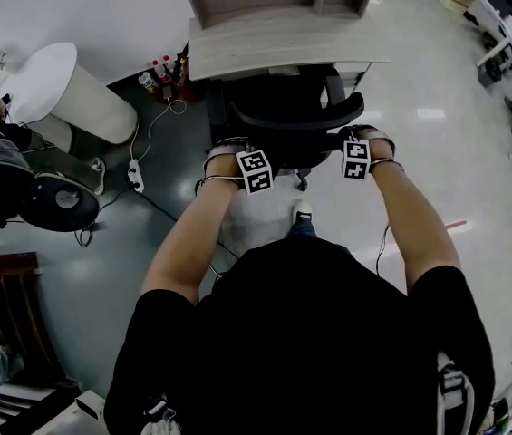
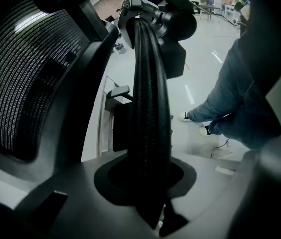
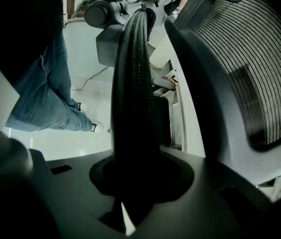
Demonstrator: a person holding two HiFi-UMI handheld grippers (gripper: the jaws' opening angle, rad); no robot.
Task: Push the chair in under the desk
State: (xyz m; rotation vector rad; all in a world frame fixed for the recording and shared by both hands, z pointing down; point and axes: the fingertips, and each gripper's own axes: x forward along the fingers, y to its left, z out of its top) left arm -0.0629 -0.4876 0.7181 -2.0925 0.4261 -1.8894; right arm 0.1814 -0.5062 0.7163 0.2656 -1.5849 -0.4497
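At the table's (image 1: 283,48) front edge: chair (image 1: 274,143) is centred on the kneehole, with its front already at or under that edge. The mesh back and top rail (image 1: 296,123) stand out on the near side, toward the person.

Left gripper (image 1: 242,157) is at the rail's left end and right gripper (image 1: 364,148) at its right end, both pointing steeply down. In the left gripper view the ribbed rail (image 2: 147,108) runs straight up from between the jaws, which are pinching it, to the other gripper (image 2: 150,14), with the mesh back (image 2: 11,93) alongside. The right gripper view is the mirror of this: jaws clamped on the rail (image 3: 133,108), mesh (image 3: 259,83) on the other side.

Clearance:
- Left of the chair is tight. Bottles (image 1: 160,71) sit on the floor by the table's front left corner. A power strip (image 1: 135,175) with cables lies just off the chair's left side, and a white drum-shaped bin (image 1: 74,93) stands further left.
- Right of the chair is open pale floor (image 1: 437,152); other desks (image 1: 509,43) are well apart at the far right.
- Behind the chair, the person's shoe (image 1: 302,211) is close to the base.
- Whether the armrests pass under the table's edge can't be told from here.
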